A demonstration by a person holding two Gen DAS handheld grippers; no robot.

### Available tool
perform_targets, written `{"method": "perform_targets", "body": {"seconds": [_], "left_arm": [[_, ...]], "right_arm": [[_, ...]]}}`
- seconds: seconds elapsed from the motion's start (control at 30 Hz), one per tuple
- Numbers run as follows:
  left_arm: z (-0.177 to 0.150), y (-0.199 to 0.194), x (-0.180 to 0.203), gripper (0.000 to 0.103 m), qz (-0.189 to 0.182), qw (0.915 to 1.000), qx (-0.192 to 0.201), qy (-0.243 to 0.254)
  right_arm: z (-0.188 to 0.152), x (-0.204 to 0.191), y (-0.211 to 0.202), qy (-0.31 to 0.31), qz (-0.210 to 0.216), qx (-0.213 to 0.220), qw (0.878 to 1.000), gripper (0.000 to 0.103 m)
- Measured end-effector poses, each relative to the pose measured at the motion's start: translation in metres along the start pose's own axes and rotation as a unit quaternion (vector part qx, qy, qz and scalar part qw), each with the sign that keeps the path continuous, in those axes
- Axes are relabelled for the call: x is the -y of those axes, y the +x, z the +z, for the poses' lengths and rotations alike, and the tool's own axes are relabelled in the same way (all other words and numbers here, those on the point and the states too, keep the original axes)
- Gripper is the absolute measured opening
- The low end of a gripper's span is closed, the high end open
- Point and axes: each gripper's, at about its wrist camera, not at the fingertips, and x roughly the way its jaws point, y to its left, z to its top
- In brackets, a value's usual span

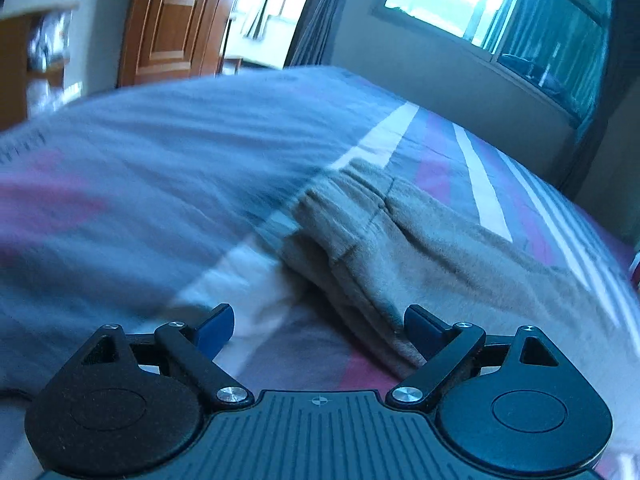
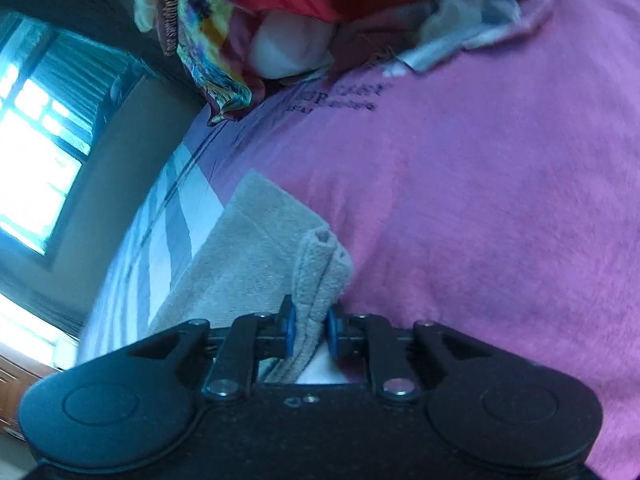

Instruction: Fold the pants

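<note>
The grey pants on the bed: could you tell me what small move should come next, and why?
Probably bring the open left hand-held gripper back down onto the grey pants near their waistband and close. It holds nothing, while the right hand-held gripper is pinching a bunched edge, so only one end is held.

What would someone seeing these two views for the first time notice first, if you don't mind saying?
Probably the fuzzy grey pants, lying folded on the striped blue, white and pink bedsheet. In the right wrist view, the right gripper has its jaws pinched on a bunched edge of the pants, with a heap of colourful clothes beyond. The left gripper has its jaws wide open and empty, close beside the pants.
</note>
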Motion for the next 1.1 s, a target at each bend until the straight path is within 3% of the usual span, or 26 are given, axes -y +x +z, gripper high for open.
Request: {"method": "perform_targets", "body": {"seconds": [0.17, 0.33, 0.53, 0.63, 0.7, 0.9, 1.0, 1.1], "left_arm": [[-0.007, -0.007, -0.013, 0.092, 0.040, 0.9981, -0.025, 0.040], [-0.017, -0.020, -0.010, 0.092, 0.065, 0.9898, -0.028, 0.124], [-0.018, -0.039, -0.032, 0.092, 0.050, 0.9940, -0.021, 0.095], [-0.019, -0.036, -0.037, 0.095, 0.031, 0.9944, -0.033, 0.095], [-0.019, -0.035, -0.038, 0.097, 0.023, 0.9940, -0.036, 0.100], [-0.020, -0.035, -0.049, 0.100, -0.006, 0.9968, -0.035, 0.071], [-0.020, -0.034, -0.051, 0.101, -0.012, 0.9974, -0.034, 0.063], [-0.020, -0.032, -0.050, 0.102, -0.013, 0.9972, -0.035, 0.064]], "right_arm": [[0.004, -0.057, -0.015, -0.076, -0.019, 0.027, 0.997, 0.015], [-0.006, -0.144, -0.006, -0.166, -0.003, 0.023, 0.986, 0.015], [-0.055, -0.245, 0.020, -0.243, 0.055, -0.016, 0.968, 0.015], [-0.101, -0.293, 0.034, -0.296, 0.089, -0.047, 0.950, 0.015], [-0.138, -0.317, 0.043, -0.339, 0.112, -0.074, 0.931, 0.015], [-0.248, -0.345, 0.058, -0.450, 0.153, -0.166, 0.864, 0.015], [-0.280, -0.343, 0.053, -0.514, 0.130, -0.148, 0.835, 0.016], [-0.291, -0.337, 0.049, -0.543, 0.125, -0.128, 0.821, 0.017]]}}
